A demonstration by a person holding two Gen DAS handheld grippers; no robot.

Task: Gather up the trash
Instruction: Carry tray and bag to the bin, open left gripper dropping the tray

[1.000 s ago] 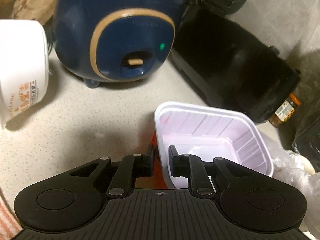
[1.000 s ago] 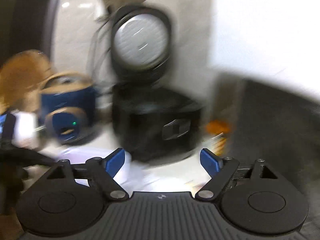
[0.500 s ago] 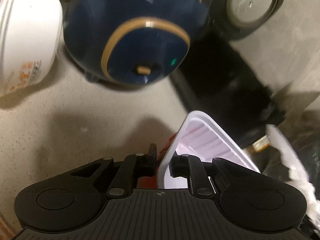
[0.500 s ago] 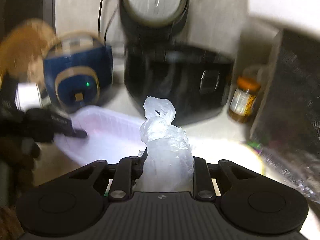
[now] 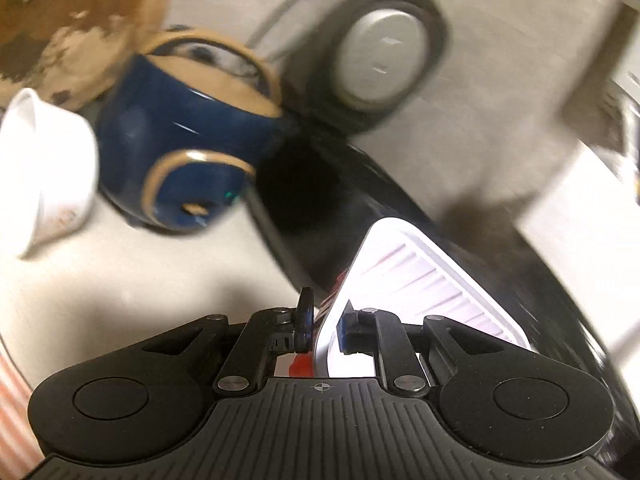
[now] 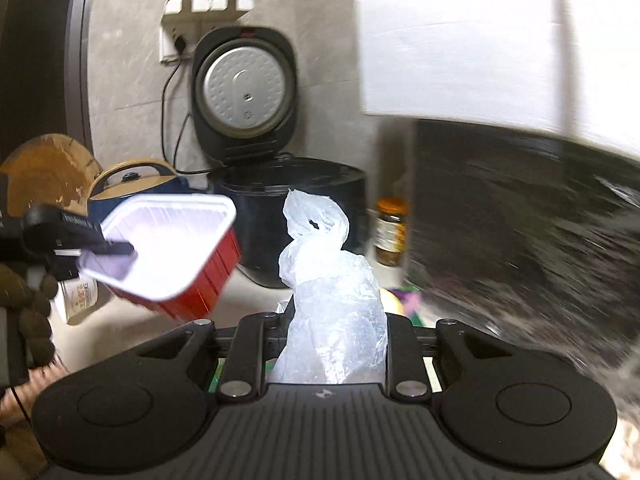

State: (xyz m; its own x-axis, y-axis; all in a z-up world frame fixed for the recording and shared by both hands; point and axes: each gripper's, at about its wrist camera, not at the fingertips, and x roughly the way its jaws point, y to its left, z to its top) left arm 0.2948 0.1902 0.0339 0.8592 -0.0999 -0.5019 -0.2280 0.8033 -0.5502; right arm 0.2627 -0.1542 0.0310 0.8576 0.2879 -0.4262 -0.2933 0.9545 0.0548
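Note:
My left gripper [image 5: 324, 330] is shut on the rim of a plastic food container [image 5: 416, 276], white inside and red outside. The container hangs tilted in the air above the counter. It also shows in the right wrist view [image 6: 168, 248] with the left gripper [image 6: 116, 246] clamped on its near wall. My right gripper [image 6: 332, 336] is shut on a crumpled clear plastic bag [image 6: 332, 304] that stands up between its fingers.
A blue and gold cooker [image 5: 188, 152], a white paper bowl [image 5: 44, 172] and an open black rice cooker [image 6: 280, 184] stand on the pale counter [image 5: 120, 280]. A jar [image 6: 390, 232] stands beside the rice cooker. A dark bag [image 6: 520, 232] fills the right.
My left gripper lifted the container off the counter and tilted it. My right gripper closed on the plastic bag and raised it.

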